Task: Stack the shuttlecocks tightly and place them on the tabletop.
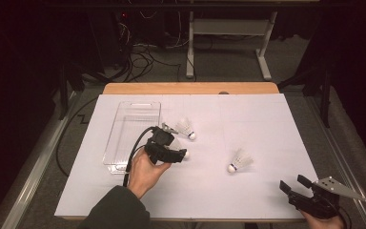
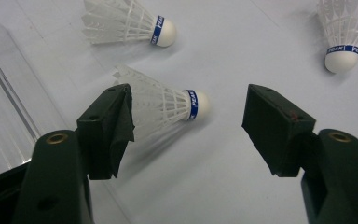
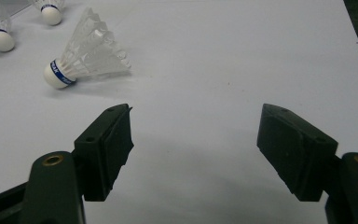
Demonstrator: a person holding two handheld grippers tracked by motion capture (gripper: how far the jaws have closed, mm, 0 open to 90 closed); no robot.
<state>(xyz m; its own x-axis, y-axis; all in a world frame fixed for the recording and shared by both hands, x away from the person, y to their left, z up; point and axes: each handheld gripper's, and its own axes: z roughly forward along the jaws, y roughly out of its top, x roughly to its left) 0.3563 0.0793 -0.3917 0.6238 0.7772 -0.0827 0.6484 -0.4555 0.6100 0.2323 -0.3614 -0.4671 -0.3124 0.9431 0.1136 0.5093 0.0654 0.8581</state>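
Three white feather shuttlecocks with blue bands lie on the white sheet point(image 1: 267, 124). One shuttlecock point(image 2: 165, 105) lies on its side between the jaws of my left gripper point(image 2: 189, 116), cork pointing right; the jaws stand wide apart and do not touch it. From above, the left gripper point(image 1: 174, 150) hovers over it, with only the cork point(image 1: 185, 153) visible. A second shuttlecock point(image 1: 186, 128) lies just behind, and a third point(image 1: 240, 161) to the right. My right gripper point(image 1: 293, 182) is open at the near right corner, and the third shuttlecock point(image 3: 86, 53) lies ahead of its left jaw.
A clear plastic container point(image 1: 132, 131) stands at the left of the sheet, right beside the left gripper; its wall point(image 2: 2, 107) shows at the left of that gripper's view. The table's wooden back edge point(image 1: 190, 88) lies beyond the sheet.
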